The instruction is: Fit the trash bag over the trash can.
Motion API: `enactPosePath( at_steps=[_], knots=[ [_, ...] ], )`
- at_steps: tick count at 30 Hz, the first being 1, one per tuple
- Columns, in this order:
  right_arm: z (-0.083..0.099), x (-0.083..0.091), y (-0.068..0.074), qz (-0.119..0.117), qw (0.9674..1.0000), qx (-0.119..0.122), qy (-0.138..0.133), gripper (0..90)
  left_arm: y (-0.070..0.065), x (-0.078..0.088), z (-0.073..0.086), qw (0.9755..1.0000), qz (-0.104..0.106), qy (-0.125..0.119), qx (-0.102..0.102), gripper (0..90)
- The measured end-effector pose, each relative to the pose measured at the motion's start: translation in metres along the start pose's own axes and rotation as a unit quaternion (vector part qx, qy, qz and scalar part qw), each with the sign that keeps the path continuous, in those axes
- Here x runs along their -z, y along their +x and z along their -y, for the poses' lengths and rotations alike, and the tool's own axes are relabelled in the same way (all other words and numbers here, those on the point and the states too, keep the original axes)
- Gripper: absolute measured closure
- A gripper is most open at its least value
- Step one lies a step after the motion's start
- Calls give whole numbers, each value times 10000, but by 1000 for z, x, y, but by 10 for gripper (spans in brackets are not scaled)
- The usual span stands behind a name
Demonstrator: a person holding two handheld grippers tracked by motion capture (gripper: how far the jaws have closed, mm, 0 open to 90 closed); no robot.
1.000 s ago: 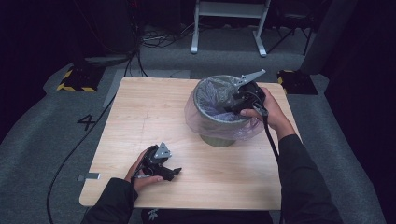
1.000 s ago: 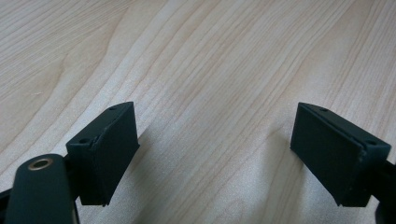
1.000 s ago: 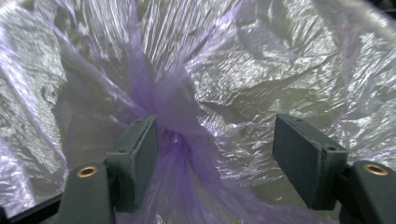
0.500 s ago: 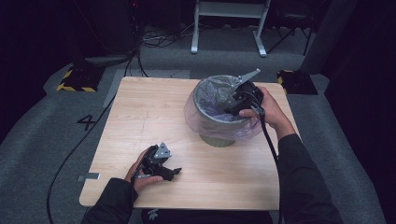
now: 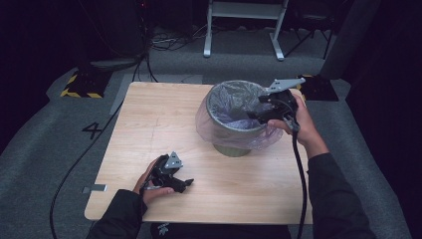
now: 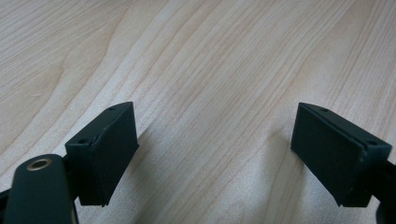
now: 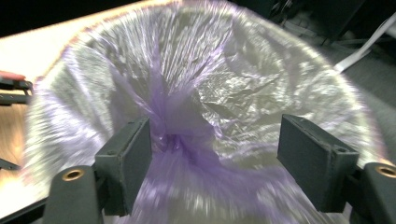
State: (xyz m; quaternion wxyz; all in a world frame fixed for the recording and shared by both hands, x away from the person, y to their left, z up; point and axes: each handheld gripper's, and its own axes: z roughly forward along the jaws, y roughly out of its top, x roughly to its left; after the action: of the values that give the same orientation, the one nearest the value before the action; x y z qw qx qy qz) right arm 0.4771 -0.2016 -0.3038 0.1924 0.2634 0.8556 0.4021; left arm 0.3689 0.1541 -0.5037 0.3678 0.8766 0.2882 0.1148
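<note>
High view: a small grey bin (image 5: 234, 130) is seen standing on the wooden desk (image 5: 164, 124), right of centre, lined with a thin purple bag (image 5: 219, 128) folded out over its rim; the right tool (image 5: 259, 115) is held at the bin's right rim, its tips over the mouth; the left tool (image 5: 185, 184) is rested on the desk near the front edge, well apart from the bin.

Left gripper view: the left tool (image 6: 212, 154) is found with its jaws wide apart over bare desk; nothing lies between them.

Right gripper view: the right tool (image 7: 215, 158) is found with jaws apart above the bag's interior; a gathered purple fold rises just beside the left pad; whether it is touched cannot be told; nothing is clamped; the picture is blurred.

Risk, as judged: the film may cling to a pad and be dragged up as the tool is lifted, pulling the liner off the rim; the light bin could be tipped by the same pull; the cause would be loose, clingy plastic.

Against the earlier frames: the right tool's jaws have just been opening, with no film pinched between them; it is now seen slightly farther right at the rim; the left tool is unchanged.
</note>
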Motion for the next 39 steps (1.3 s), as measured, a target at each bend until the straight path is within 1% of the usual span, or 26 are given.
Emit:
enactPosePath(
  at_steps=[2, 4, 7, 9, 11, 12, 13, 14, 16, 18, 19, 21, 23, 25, 28, 34, 37, 39],
  knots=[
    [6, 13, 3, 20, 9998, -44, -180, 253, 0, 0, 0, 10000, -2, 0, -9, 139],
    [12, 25, 6, 63, 9994, -22, -337, 251, 0, 0, 0, 10000, -2, -1, -8, 139],
    [22, 40, 9, 110, 9988, -29, -481, 250, 0, 0, 0, 10000, -11, 0, -18, 139],
    [30, 50, 11, 186, 9981, -31, -587, 250, 0, 0, 0, 10000, -9, 0, -15, 139],
    [37, 57, 13, 219, 9974, -18, -683, 250, 0, 0, 0, 10000, -10, 0, -21, 139],
    [43, 62, 14, 257, 9970, -9, -728, 250, 0, 0, 0, 10000, -10, -1, -21, 139],
    [47, 65, 15, 240, 9969, -12, -749, 250, 0, 0, 0, 10000, -12, -1, -21, 139],
    [54, 69, 17, 234, 9968, 0, -764, 249, 0, 0, 0, 10000, -13, -2, -19, 139],
    [63, 73, 21, 309, 9969, 51, -724, 245, 0, 0, 0, 10000, -13, -2, -20, 139],
    [77, 76, 26, 242, 9971, 49, -714, 242, 0, 0, 0, 10000, -14, -3, -18, 139],
    [84, 76, 28, 253, 9974, 50, -676, 240, 0, 0, 0, 10000, -14, -3, -19, 139],
    [100, 76, 32, 302, 9978, 69, -588, 239, 0, 0, 0, 10000, -15, -3, -19, 139],
    [116, 74, 36, 408, 9982, 92, -427, 236, 0, 0, 0, 10000, -15, -2, -19, 139],
    [131, 72, 40, 436, 9985, 148, -297, 233, 0, 0, 0, 10000, -15, -3, -19, 139],
    [150, 68, 43, 418, 9990, 81, -162, 233, 0, 0, 0, 10000, -14, -4, -17, 139],
    [178, 61, 47, 412, 9991, 17, 42, 232, 0, 0, 0, 10000, -15, -3, -19, 139],
    [191, 56, 48, 500, 9985, 22, 229, 228, 0, 0, 0, 10000, -14, -3, -19, 139],
    [200, 52, 48, 467, 9984, 4, 311, 226, 0, 0, 0, 10000, -14, -3, -19, 139]
  ],
)
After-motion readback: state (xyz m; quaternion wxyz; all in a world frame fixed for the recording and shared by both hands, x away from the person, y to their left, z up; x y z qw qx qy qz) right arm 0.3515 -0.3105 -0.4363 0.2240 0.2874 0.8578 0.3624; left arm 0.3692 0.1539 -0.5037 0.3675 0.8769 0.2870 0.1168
